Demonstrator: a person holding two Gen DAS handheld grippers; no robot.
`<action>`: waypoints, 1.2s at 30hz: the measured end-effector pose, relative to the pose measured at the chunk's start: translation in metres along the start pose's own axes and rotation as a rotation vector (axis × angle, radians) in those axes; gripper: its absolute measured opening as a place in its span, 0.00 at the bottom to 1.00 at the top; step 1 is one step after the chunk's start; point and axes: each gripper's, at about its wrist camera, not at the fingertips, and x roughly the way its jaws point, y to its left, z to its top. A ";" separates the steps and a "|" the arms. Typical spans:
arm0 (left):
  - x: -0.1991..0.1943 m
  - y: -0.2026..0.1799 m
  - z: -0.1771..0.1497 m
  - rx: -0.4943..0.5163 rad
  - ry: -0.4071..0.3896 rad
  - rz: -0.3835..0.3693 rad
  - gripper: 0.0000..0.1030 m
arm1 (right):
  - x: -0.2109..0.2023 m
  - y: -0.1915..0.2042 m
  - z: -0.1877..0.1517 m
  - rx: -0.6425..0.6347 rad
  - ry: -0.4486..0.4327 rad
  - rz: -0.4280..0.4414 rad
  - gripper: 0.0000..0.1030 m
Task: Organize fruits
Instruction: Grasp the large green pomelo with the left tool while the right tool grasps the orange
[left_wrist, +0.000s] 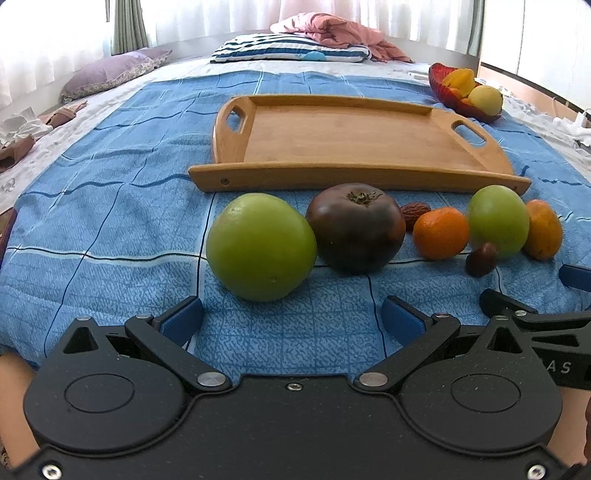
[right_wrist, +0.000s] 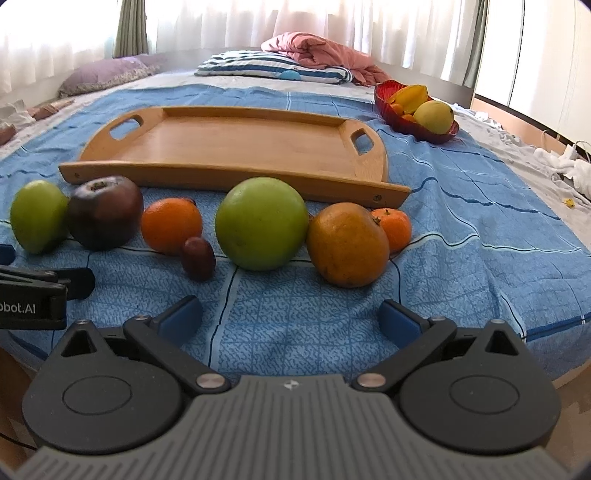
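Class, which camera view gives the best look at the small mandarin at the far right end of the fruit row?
The right wrist view: the small mandarin shows beside the large orange fruit, partly overlapped by it. In the left wrist view it cannot be made out; that fruit sits where it would be.

Blue checked blanket (left_wrist: 110, 221), green apple (left_wrist: 260, 246)

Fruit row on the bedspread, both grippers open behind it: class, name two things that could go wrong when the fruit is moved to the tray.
1. The green fruit touches the dark fruit; closing the left gripper on one may nudge the other, and round fruit could roll on the soft bedspread.
2. The tray has a raised near edge; a low carry by the right gripper might knock it.
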 end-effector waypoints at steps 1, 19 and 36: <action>-0.002 0.001 0.001 0.001 -0.004 -0.004 0.99 | -0.003 -0.001 0.000 0.010 -0.005 0.008 1.00; -0.022 0.013 0.011 0.044 -0.142 0.022 0.71 | -0.030 -0.029 0.006 0.097 -0.148 -0.053 0.49; -0.009 0.023 0.011 -0.009 -0.143 -0.006 0.71 | -0.010 -0.030 0.019 0.060 -0.169 -0.026 0.62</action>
